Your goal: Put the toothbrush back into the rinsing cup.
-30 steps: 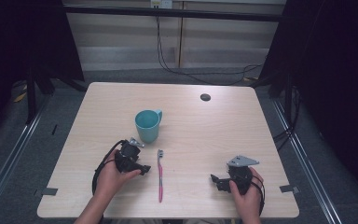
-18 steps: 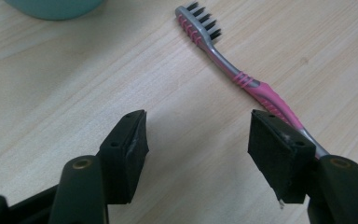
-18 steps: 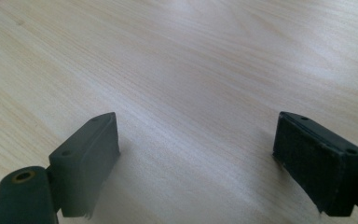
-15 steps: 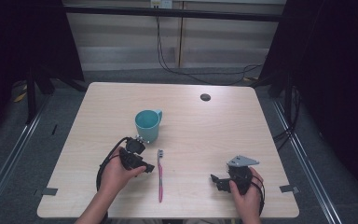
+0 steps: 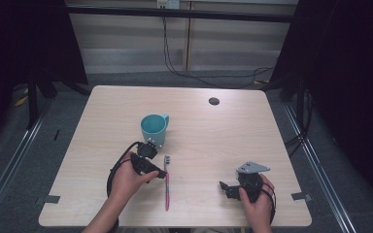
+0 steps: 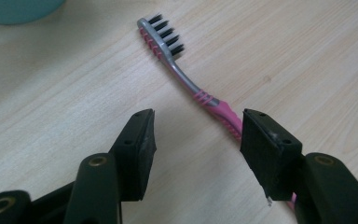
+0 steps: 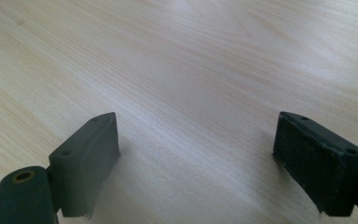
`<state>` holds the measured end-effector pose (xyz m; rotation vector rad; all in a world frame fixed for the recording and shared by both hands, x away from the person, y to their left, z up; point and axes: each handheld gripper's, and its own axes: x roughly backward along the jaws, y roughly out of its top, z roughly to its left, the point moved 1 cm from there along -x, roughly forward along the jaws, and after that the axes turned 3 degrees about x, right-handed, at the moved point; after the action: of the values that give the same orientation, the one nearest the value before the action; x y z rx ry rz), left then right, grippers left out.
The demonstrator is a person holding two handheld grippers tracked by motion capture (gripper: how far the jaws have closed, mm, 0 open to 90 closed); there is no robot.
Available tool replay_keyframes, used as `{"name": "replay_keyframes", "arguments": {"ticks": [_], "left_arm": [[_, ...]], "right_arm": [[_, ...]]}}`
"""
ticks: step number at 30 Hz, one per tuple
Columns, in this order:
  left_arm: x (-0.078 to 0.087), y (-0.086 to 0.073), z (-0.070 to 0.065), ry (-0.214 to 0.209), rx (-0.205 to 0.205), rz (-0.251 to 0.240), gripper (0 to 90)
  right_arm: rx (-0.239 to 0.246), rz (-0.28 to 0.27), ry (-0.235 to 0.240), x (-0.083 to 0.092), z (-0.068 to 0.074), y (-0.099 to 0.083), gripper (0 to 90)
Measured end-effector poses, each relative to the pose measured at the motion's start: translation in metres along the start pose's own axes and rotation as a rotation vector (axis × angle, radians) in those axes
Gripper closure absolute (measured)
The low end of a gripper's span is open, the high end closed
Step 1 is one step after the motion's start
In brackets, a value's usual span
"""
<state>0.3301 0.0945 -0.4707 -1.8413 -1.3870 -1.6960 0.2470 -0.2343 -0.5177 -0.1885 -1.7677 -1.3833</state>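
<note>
A pink and grey toothbrush (image 5: 166,182) lies flat on the table, bristle head toward a teal cup (image 5: 153,127). In the left gripper view the toothbrush (image 6: 191,84) runs from the upper middle down under the right-hand jaw. My left gripper (image 5: 161,174) is open, low over the table, its tips at the brush's handle. The jaws stand apart with bare wood between them (image 6: 196,135). My right gripper (image 5: 225,187) rests open near the front right of the table, nothing between its jaws (image 7: 196,149).
The wooden table (image 5: 223,131) has a small dark round hole (image 5: 214,101) at its back right. A cable (image 5: 119,165) loops from the left gripper. The person's hands come in from the front edge. Dark frames and rails flank the table.
My left gripper has moved right and toward the front, from beside the cup to the toothbrush's handle. The right gripper has stayed put.
</note>
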Motion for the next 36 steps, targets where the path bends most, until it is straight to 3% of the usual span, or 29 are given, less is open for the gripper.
{"name": "replay_keyframes", "arguments": {"ticks": [7,17,27,28,31,36], "left_arm": [[-0.005,0.005,-0.005,0.004,0.026,0.001,47.3],[-0.015,0.010,-0.015,0.036,0.078,0.054,54.3],[-0.022,0.012,-0.022,0.079,0.058,0.074,63.9],[-0.023,0.012,-0.024,0.084,0.049,0.081,70.5],[-0.024,0.012,-0.027,0.106,0.042,0.084,79.0],[-0.024,0.013,-0.029,0.113,0.033,0.085,79.9]], "right_arm": [[0.000,0.000,0.000,0.000,0.000,0.000,13.6],[0.000,0.000,0.000,0.000,0.000,0.000,13.6],[0.000,0.000,0.000,0.000,0.000,0.000,13.6],[0.000,0.000,0.000,0.000,0.000,0.000,13.6],[0.002,0.000,0.001,0.000,0.000,0.000,13.6],[0.001,-0.001,0.004,0.000,0.000,0.000,13.6]]}}
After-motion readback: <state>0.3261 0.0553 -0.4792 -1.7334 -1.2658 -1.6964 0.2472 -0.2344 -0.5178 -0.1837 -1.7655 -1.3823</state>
